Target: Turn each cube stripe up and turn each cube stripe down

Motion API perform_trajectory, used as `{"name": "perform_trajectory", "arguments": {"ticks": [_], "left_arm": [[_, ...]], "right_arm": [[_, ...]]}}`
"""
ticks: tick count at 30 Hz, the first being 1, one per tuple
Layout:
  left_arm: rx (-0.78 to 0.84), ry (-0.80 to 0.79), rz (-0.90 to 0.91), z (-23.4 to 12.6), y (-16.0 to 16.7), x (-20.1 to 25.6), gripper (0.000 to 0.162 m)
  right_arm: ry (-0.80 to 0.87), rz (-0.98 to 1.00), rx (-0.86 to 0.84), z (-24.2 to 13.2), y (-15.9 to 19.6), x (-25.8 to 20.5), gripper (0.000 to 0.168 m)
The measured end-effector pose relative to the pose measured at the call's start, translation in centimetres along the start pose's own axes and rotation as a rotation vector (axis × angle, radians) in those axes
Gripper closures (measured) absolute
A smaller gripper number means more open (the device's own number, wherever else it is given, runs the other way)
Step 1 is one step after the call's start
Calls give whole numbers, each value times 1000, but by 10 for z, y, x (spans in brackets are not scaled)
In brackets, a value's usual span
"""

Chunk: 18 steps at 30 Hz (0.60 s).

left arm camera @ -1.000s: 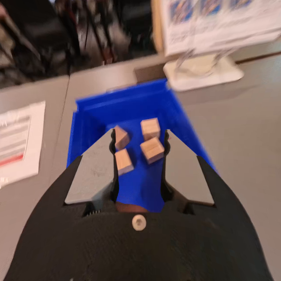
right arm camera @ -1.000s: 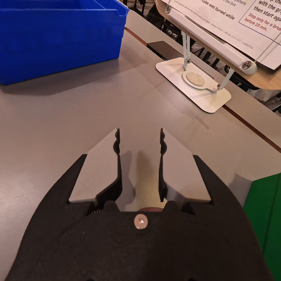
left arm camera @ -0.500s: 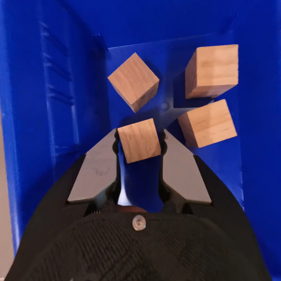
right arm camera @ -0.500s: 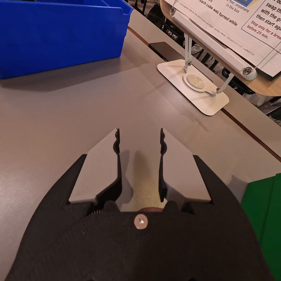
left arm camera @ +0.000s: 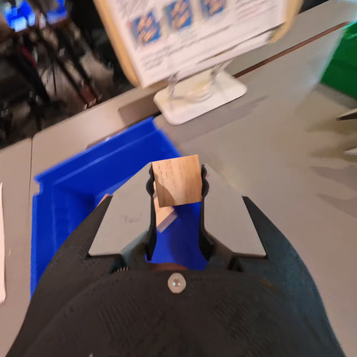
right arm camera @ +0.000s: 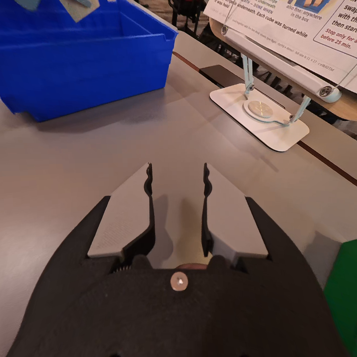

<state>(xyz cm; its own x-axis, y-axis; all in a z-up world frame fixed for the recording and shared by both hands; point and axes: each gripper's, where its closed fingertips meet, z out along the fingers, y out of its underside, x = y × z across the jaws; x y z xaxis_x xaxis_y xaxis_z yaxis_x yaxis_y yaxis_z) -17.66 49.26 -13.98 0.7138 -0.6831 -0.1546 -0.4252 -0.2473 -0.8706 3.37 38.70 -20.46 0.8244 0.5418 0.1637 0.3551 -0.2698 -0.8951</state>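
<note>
Left gripper (left arm camera: 177, 178) clamped on a wooden cube (left arm camera: 177, 180), held by two side faces above the blue bin (left arm camera: 63, 195), clear of its floor. No stripe visible on the face shown. Another cube (left arm camera: 164, 217) partly glimpsed below in the bin. Right gripper (right arm camera: 178, 173) spread apart and holding nothing, low over the grey table (right arm camera: 96, 164). Likely risks: cube slipping or twisting during the turn; dropping outside the bin; losing track of the stripe face.

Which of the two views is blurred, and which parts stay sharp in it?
Left wrist view: the blue plastic bin and white paper stand are motion-smeared; the left tongs and the held wooden cube stay sharp. Right wrist view: mostly crisp.
</note>
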Motion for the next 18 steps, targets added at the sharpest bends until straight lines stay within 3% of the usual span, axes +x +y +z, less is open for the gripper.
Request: {"name": "perform_trajectory", "arguments": {"ticks": [4,7,11,14,18], "left_arm": [[239,143,143,-20,-52,82,115],[428,287,197,-34,-73,147,115],[618,359,301,-36,-71,205,116],[682,349,354,-27,-55,224,116],[799,387,414,-48,-56,235,116]], "right_arm": [[-113,84,70,-5,-11,-10,117],[-219,159,134,-11,-21,-17,115],[-368,264,225,-24,-35,-25,112],[-465,328,260,-31,-41,-29,110],[-590,378,285,-40,-48,-37,109]]}}
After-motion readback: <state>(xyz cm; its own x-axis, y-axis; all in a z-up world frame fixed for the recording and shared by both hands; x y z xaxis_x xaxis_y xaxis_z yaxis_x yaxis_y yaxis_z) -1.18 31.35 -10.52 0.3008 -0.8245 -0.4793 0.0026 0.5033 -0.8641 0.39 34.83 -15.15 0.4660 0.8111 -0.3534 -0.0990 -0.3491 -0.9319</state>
